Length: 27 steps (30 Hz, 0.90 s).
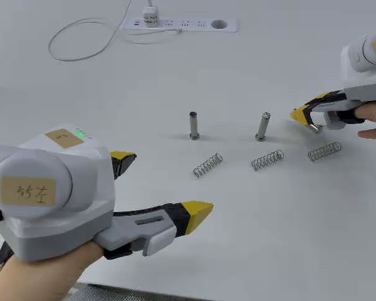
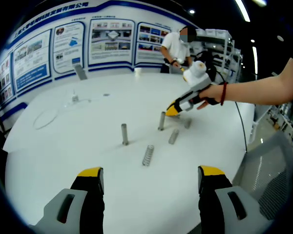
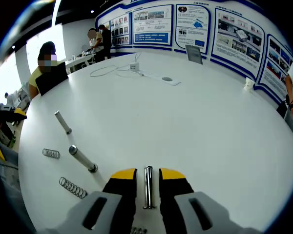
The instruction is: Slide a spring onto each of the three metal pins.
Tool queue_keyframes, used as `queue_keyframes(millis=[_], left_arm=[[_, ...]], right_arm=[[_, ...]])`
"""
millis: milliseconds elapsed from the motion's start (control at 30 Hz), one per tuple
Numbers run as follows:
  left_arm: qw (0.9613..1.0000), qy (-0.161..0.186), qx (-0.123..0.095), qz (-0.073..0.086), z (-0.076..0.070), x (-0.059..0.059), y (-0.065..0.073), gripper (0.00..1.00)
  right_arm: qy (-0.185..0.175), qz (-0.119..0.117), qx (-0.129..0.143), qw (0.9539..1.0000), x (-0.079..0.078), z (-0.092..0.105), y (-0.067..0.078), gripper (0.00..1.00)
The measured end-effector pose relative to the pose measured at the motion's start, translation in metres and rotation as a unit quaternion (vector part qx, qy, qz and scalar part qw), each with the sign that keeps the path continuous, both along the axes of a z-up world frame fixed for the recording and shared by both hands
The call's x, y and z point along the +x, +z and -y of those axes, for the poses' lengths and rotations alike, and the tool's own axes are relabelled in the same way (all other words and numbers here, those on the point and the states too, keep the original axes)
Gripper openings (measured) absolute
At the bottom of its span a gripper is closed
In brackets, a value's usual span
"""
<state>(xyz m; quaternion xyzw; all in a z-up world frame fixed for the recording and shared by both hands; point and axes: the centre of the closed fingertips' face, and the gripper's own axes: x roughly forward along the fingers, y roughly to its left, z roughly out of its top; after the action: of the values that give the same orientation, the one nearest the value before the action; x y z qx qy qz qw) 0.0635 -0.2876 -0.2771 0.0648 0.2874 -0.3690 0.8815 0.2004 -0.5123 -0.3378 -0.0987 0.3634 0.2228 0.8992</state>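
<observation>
Head view: left gripper (image 1: 166, 182) spread above table (image 1: 238, 75); right gripper (image 1: 299, 115) pinching one pin (image 3: 148, 187); two pins (image 1: 193, 125) (image 1: 263, 126) upright; three springs (image 1: 207, 165) (image 1: 267, 160) (image 1: 324, 151) lying just before them.

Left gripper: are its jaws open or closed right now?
Open. The left gripper shows its two yellow-tipped jaws standing far apart, with bare white table between them and nothing held.

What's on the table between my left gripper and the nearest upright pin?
A loose spring lies between the left gripper and that pin, seen in the left gripper view.
</observation>
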Motion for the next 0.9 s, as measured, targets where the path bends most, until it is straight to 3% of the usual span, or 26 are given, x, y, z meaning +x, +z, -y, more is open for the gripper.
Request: queue_keyframes(millis=[267, 433, 467, 900], left_arm=[[1.0, 0.003, 0.002, -0.002, -0.003, 0.001, -0.002, 0.8], [1.0, 0.002, 0.005, -0.004, -0.004, 0.001, -0.002, 0.8], [1.0, 0.003, 0.004, -0.004, -0.004, 0.001, -0.002, 0.8], [1.0, 0.003, 0.004, -0.004, -0.003, 0.0, -0.001, 0.79]], right_arm=[[-0.008, -0.016, 0.018, 0.9997, 0.001, -0.004, -0.006, 0.15], [-0.003, -0.027, 0.002, 0.9996, -0.001, -0.004, -0.012, 0.12], [0.002, -0.016, -0.005, 0.9998, 0.002, -0.004, -0.011, 0.12], [-0.012, -0.033, 0.003, 0.9994, -0.001, -0.007, -0.01, 0.09]])
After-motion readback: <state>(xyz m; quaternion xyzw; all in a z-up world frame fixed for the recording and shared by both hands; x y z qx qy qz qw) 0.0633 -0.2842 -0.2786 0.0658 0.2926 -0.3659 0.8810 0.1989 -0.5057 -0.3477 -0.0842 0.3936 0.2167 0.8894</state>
